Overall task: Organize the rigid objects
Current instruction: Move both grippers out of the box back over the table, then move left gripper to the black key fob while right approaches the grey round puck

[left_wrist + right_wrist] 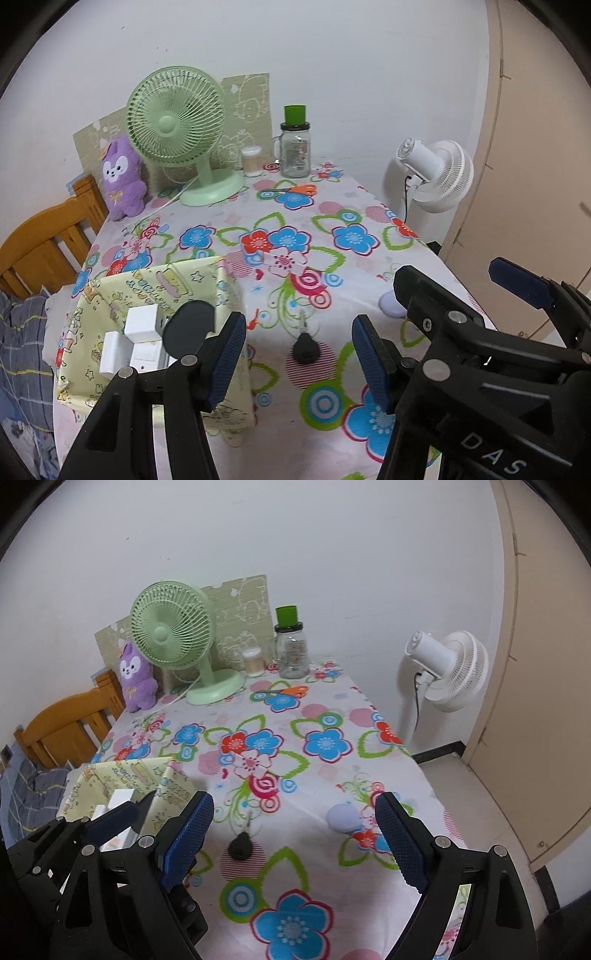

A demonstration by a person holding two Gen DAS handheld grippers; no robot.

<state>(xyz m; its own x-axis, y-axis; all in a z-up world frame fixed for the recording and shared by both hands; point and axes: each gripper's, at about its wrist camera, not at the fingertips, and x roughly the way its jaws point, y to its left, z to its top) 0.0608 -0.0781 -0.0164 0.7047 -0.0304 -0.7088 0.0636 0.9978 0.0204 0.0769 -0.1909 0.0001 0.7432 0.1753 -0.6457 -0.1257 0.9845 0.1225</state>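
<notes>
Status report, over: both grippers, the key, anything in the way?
Both grippers empty, jaws open. Key flat on tablecloth, untouched. Yellow box beside it; path clear.

Yellow box (155, 295): near wall hidden behind left gripper (297, 363) arm; white blocks (142, 325) inside partly covered. Lilac round object (389, 302) half hidden behind right gripper (293, 843). Chair (48, 247) cut by frame edge. Jar label (297, 147) unreadable.

Desk (332, 709): box (155, 295) at near left, holding adapters (142, 325); key (306, 347) near centre front; puck (345, 818) to its right; fan (177, 122), plush toy (120, 177), jar (294, 151) and scissors (295, 190) at back.
</notes>
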